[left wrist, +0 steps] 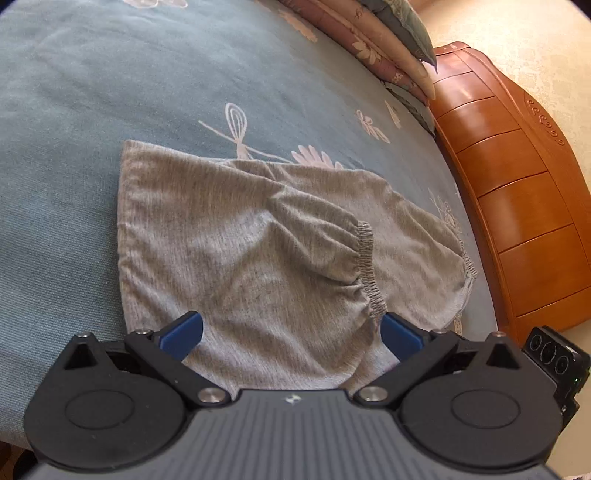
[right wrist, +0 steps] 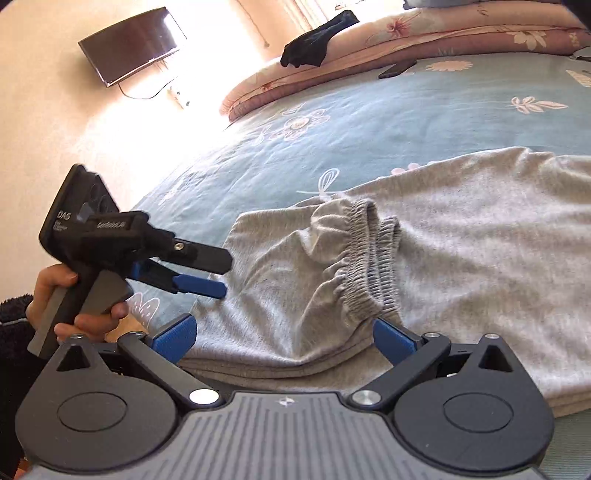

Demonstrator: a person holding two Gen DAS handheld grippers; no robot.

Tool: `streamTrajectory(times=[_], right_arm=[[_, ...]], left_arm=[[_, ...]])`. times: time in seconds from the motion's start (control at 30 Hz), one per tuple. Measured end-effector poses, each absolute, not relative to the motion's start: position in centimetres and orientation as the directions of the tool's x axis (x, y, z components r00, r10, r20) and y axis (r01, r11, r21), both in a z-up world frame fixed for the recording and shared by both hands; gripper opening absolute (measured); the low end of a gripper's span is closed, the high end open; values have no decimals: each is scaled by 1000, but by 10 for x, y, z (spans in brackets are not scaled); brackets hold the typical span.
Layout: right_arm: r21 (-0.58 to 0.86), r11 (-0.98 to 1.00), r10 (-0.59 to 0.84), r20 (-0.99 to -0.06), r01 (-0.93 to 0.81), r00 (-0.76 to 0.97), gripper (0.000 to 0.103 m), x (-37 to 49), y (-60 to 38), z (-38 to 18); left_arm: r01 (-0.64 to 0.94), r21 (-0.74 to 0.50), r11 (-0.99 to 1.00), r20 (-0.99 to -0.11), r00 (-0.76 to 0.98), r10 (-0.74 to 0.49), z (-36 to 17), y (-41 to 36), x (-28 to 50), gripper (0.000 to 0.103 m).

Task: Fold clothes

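**Mid-fold: both grippers free above the grey trousers**

Nearest, the right gripper (right wrist: 282,338) hangs with its jaws spread, empty, just over the near folded edge of the trousers (right wrist: 461,251). The left gripper (left wrist: 291,332) is likewise spread and grasping nothing, its blue pads either side of the cloth below. The trousers lie partly folded on the bed (left wrist: 92,110), the elastic cuffs (right wrist: 369,266) doubled back on top. The fold looks half done; the next move likely calls for pinching an edge and carrying it across. Beyond, a quilt (right wrist: 424,33) and headboard (left wrist: 517,192).
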State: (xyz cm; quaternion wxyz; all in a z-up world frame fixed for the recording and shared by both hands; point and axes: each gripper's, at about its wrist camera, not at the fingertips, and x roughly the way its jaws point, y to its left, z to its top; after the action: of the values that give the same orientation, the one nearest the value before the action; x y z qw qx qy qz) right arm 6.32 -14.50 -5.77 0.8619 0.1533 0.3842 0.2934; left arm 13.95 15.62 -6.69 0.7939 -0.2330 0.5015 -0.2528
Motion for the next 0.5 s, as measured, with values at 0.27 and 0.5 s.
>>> streamTrajectory(times=[0.27, 0.5], right_arm=[[533, 810, 561, -579, -247, 592, 103, 68, -184, -74], [533, 823, 526, -588, -195, 614, 103, 67, -199, -84]], left_arm=[[143, -552, 822, -751, 344, -564, -88, 151, 118, 102], [153, -531, 833, -735, 407, -543, -66, 148, 97, 102]])
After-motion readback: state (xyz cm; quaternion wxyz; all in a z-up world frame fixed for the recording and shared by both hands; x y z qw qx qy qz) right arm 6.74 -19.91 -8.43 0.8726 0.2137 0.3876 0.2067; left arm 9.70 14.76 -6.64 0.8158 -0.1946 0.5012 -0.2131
